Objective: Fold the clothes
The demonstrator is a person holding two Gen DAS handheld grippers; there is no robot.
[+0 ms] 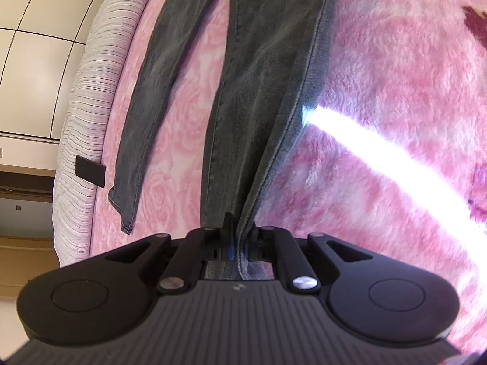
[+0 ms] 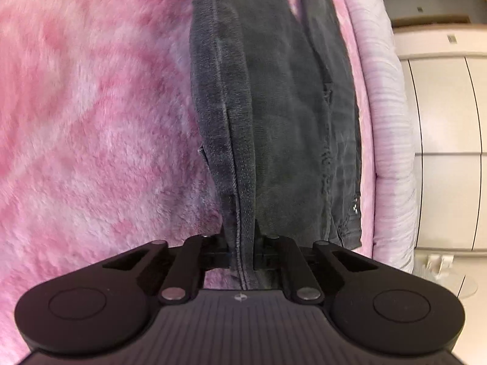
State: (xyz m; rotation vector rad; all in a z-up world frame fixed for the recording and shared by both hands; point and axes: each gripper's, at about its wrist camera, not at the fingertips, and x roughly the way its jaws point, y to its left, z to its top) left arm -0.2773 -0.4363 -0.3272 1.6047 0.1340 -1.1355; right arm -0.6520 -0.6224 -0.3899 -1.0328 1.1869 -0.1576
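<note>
A pair of dark grey jeans (image 1: 261,70) lies spread on a pink fleece blanket (image 1: 380,91). In the left wrist view both legs run away from me, and my left gripper (image 1: 239,234) is shut on the hem end of the nearer leg. The other leg (image 1: 146,106) lies flat to its left. In the right wrist view the jeans (image 2: 274,106) show their fuzzy inner lining at the waist end. My right gripper (image 2: 243,237) is shut on a folded seam edge there.
The blanket (image 2: 91,121) covers a bed with a pale striped mattress edge (image 1: 82,121) (image 2: 392,137). A dark tag (image 1: 89,170) sticks out of that edge. Cream cabinet panels (image 2: 444,152) stand beyond it. A bright sunlight streak (image 1: 395,164) crosses the blanket.
</note>
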